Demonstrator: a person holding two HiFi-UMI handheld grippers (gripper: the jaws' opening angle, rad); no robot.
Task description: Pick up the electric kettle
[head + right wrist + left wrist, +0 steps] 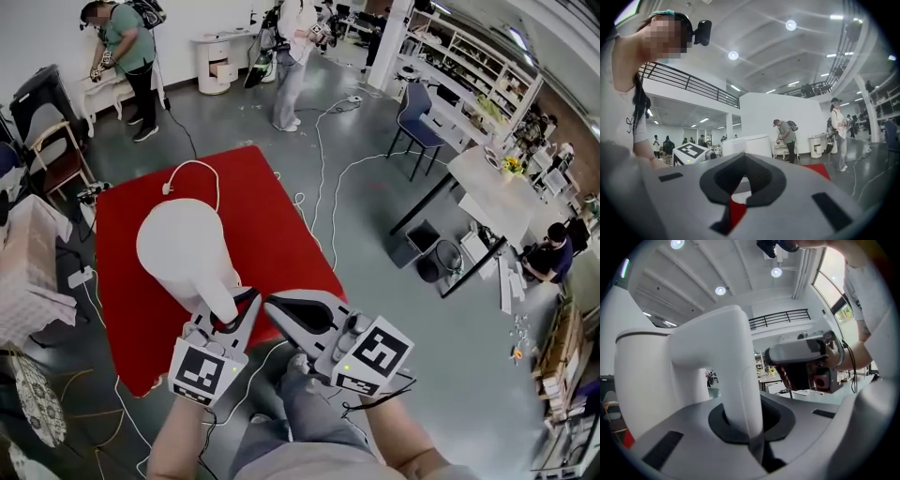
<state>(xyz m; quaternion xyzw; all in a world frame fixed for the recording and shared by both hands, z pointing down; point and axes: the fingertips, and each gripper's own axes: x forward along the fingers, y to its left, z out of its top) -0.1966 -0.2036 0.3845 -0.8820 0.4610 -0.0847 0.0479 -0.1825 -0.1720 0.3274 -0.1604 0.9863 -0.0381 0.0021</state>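
Note:
The white electric kettle (183, 248) hangs over the red mat (272, 225), held up by its handle (223, 305). My left gripper (234, 307) is shut on that handle; in the left gripper view the handle (740, 376) runs down between the dark pads and the kettle body (644, 376) fills the left side. My right gripper (274, 306) sits just right of the handle, jaws together and empty. The right gripper (740, 187) view shows only red mat through the slit and the kettle (746, 144) beyond its tips.
A white cord (195, 169) lies looped on the mat's far edge. Chairs (52, 141) and covered furniture (28, 272) stand to the left, a black-legged table (487, 202) to the right. People stand at the back. Cables (323, 159) trail across the grey floor.

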